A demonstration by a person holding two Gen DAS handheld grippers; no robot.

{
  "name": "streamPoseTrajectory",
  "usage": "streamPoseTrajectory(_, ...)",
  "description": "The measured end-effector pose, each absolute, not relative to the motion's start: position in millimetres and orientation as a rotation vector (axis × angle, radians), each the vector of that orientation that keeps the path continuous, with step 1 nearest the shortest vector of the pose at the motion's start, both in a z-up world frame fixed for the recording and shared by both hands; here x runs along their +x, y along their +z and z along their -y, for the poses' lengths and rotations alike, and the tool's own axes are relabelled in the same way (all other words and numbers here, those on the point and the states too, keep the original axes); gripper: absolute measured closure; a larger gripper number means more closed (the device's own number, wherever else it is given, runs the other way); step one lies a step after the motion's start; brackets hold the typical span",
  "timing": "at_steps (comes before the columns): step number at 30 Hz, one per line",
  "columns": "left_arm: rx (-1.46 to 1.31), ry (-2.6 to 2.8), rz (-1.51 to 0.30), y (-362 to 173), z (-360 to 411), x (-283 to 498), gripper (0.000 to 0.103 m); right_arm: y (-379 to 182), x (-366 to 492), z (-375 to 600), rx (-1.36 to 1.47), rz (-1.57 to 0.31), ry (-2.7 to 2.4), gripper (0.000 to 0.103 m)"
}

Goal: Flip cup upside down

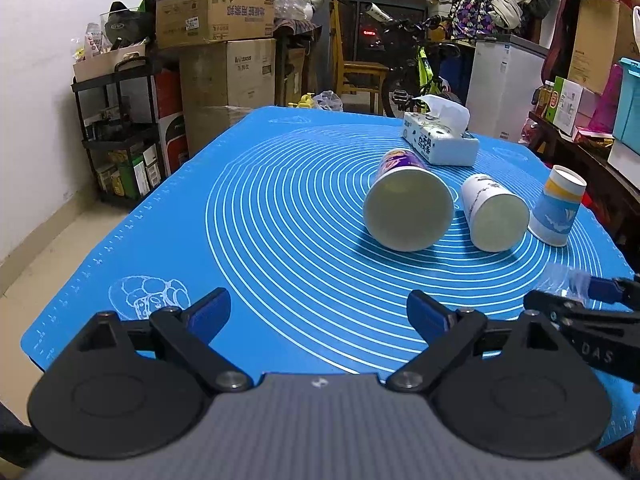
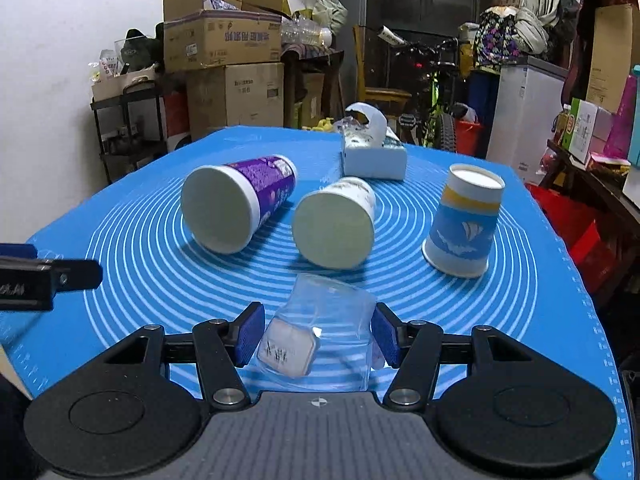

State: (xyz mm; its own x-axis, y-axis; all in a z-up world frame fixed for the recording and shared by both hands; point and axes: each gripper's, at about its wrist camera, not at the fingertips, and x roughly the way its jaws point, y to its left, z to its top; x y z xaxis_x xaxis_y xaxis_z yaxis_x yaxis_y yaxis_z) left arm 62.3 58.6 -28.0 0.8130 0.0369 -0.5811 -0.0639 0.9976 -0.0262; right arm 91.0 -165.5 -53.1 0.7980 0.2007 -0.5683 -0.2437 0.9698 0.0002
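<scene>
My right gripper (image 2: 318, 334) is shut on a clear plastic cup (image 2: 326, 330), tilted, with a white label near its base, just above the blue mat (image 2: 520, 300). In the left wrist view the right gripper (image 1: 576, 296) shows at the right edge with the clear cup (image 1: 568, 282). My left gripper (image 1: 319, 310) is open and empty above the mat's near part (image 1: 280, 240). A purple paper cup (image 2: 240, 208) and a white paper cup (image 2: 336, 226) lie on their sides. A blue-and-yellow paper cup (image 2: 464, 226) stands upside down.
A tissue box (image 2: 374, 152) sits at the mat's far side, behind the cups. Stacked cardboard boxes (image 2: 228, 52), a black shelf (image 1: 116, 128), a bicycle (image 1: 420, 68) and a white freezer (image 2: 524, 108) stand beyond the table.
</scene>
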Motion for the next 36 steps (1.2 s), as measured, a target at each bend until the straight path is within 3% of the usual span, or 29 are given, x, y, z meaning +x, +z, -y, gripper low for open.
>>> streamPoseTrajectory(11,-0.028,0.019,-0.628,-27,-44,53,0.009,-54,76,172,-0.060,-0.617,0.238,0.040)
streamPoseTrajectory(27,0.023,-0.004,-0.611,-10,-23,13,0.009,-27,29,191,-0.026,-0.595,0.232,0.015)
streamPoseTrajectory(36,0.059,-0.063,-0.621,-11,1,-15,0.009,-28,-18,219,-0.047,-0.654,0.162,0.015)
